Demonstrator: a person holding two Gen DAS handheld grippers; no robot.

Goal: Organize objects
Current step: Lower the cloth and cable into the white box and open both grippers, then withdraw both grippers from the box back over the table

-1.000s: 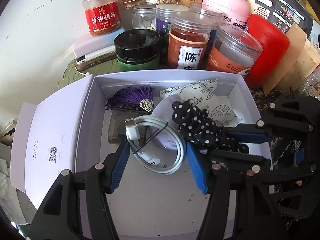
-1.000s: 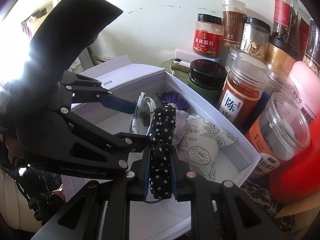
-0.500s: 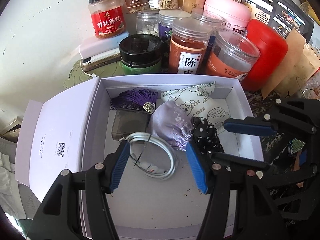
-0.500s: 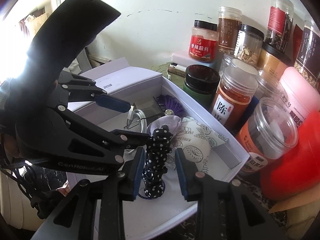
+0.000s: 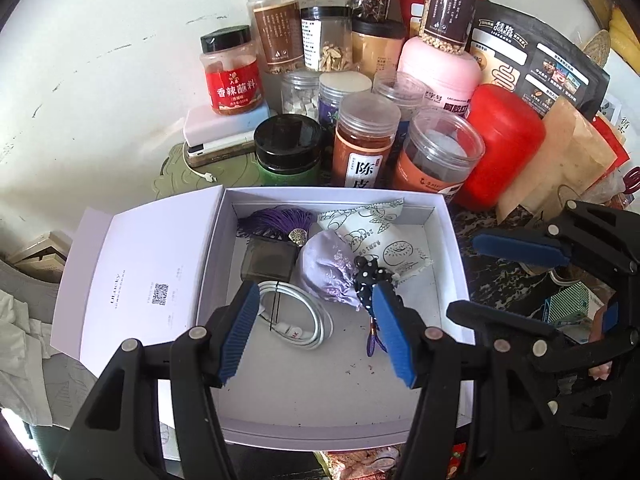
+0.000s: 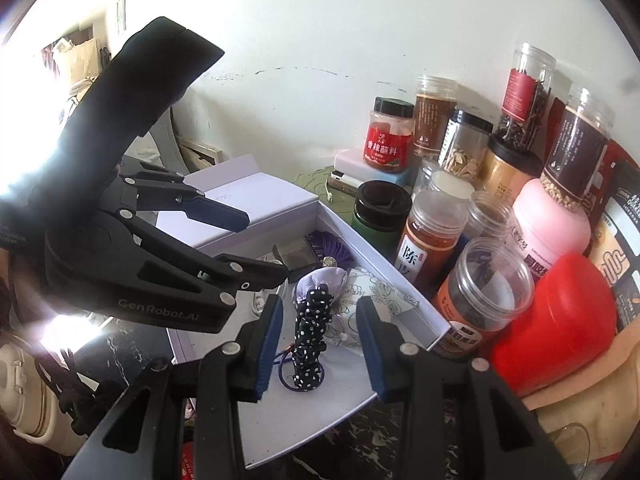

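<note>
An open white box (image 5: 454, 264) holds a coiled white cable (image 5: 308, 320), a black polka-dot scrunchie (image 5: 370, 280), a lilac pouch (image 5: 326, 268), a purple tassel (image 5: 276, 220), a dark case (image 5: 268, 262) and a printed sachet (image 5: 384, 240). My left gripper (image 5: 316, 334) is open and empty above the cable. My right gripper (image 6: 320, 344) is open around the scrunchie (image 6: 312, 328), not touching it, and it also shows at the right of the left wrist view (image 5: 500, 280).
Behind the box stand several jars, among them a black-lidded green jar (image 5: 288, 152), an orange jar (image 5: 364, 140), a red canister (image 5: 500, 144) and a pink tub (image 5: 440, 76). The box lid (image 5: 132, 284) lies open on the left. Paper bags (image 5: 560, 160) stand at the right.
My right gripper opened and let the scrunchie drop into the box, then drew back. My left gripper pulled back and up from the cable, which now lies flat.
</note>
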